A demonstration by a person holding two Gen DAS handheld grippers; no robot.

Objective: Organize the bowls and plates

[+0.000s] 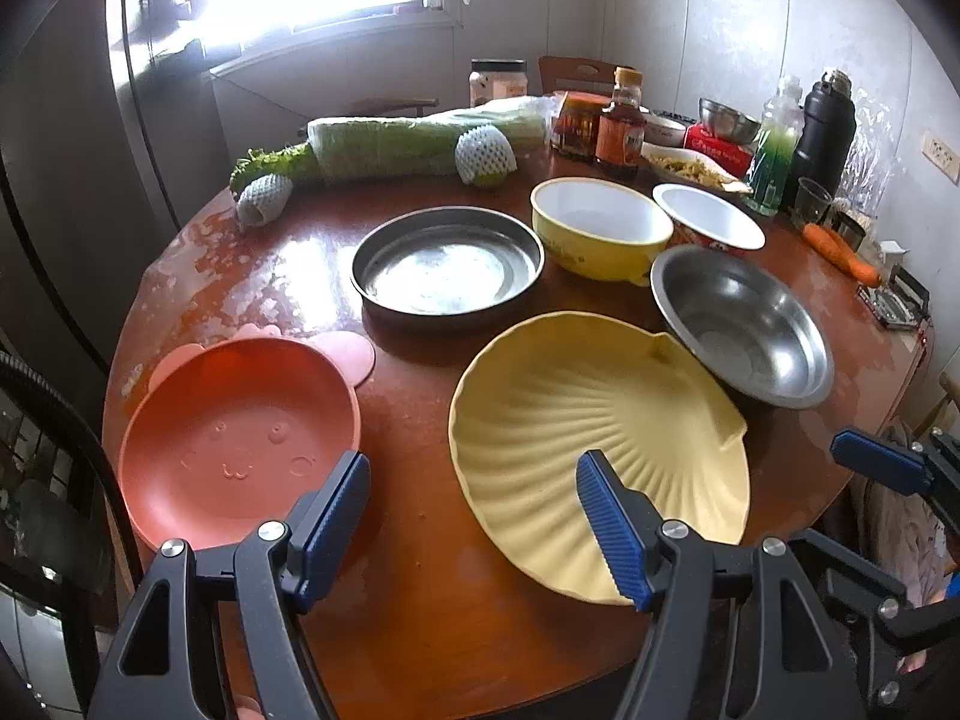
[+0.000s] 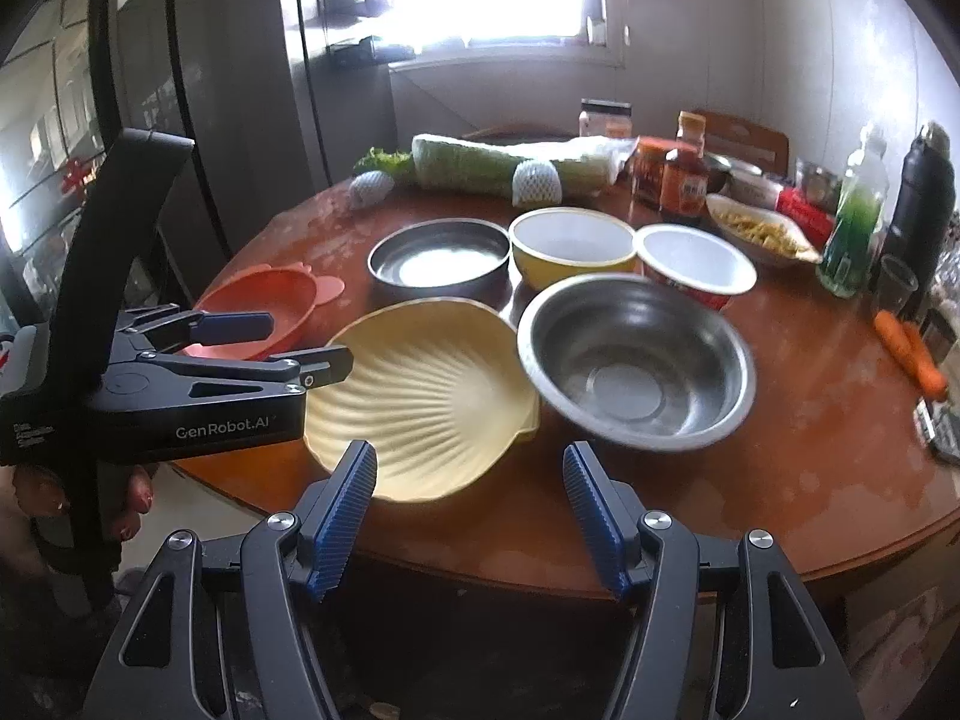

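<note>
On the round wooden table lie a pale yellow shell-shaped plate, an orange plate with ears, a round steel pan, a steel bowl, a yellow bowl and a white bowl with a red outside. My left gripper hangs open over the table's near edge, between the orange plate and the shell plate, holding nothing. My right gripper is open and empty too, just short of the table edge, in front of the shell plate and the steel bowl. In the right wrist view the left gripper shows from the side.
Along the far side lie wrapped greens, two fruits in foam nets, jars and a sauce bottle, a dish of food, a green bottle, a black flask and carrots. A dark fridge stands left.
</note>
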